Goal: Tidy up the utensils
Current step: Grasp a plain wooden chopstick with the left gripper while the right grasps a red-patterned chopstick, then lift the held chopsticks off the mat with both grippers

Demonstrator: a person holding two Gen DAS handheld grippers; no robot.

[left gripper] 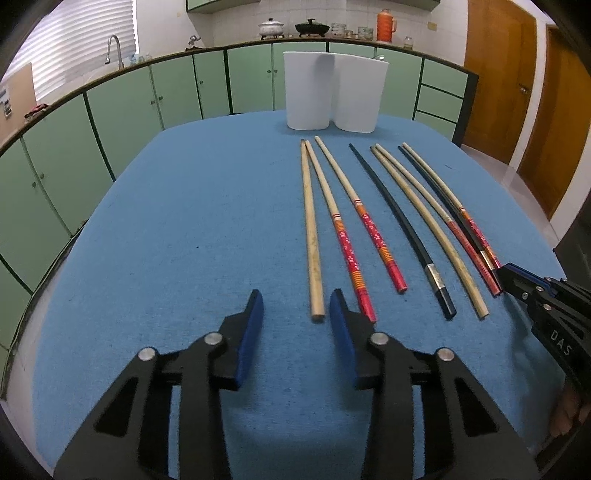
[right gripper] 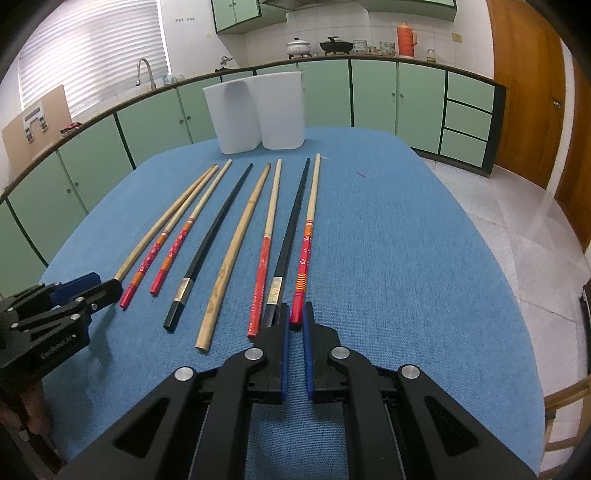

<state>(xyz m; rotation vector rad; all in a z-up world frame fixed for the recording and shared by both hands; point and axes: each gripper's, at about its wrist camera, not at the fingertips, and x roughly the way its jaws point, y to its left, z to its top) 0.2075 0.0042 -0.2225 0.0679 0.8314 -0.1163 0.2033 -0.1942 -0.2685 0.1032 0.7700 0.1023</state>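
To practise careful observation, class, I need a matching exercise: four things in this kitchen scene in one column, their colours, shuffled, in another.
Column A
1. two containers at the table's far end
2. flask on the counter
3. table cover
4. cupboard doors

Column B
a. green
b. white
c. blue
d. orange

Pairs: 1-b, 2-d, 3-c, 4-a
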